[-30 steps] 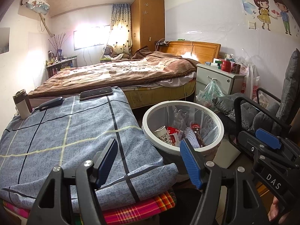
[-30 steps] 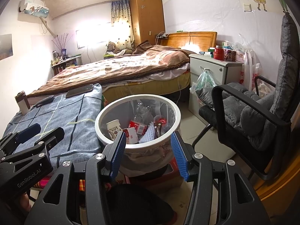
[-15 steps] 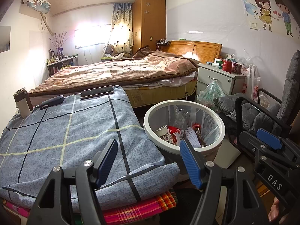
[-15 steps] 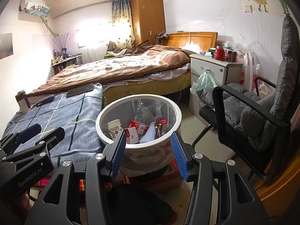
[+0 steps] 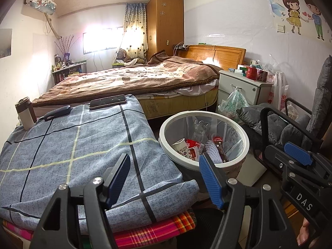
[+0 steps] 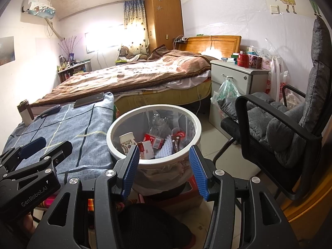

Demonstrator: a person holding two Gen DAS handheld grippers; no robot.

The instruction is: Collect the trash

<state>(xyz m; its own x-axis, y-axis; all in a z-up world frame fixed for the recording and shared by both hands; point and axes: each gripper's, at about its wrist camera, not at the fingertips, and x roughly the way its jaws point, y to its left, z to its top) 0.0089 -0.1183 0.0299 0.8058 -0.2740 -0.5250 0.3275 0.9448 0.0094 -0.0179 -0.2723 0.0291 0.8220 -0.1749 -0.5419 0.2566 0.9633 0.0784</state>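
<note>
The grey checked blanket (image 5: 68,149) fills my left side, with the white trash bin (image 6: 116,149) just beside its edge. Inside lie a paper cup (image 6: 127,143) and red wrappers (image 6: 153,140) (plus a clear bottle). My left gripper (image 5: 164,176) and right gripper (image 6: 164,166) both gape wide, holding nothing.
</note>
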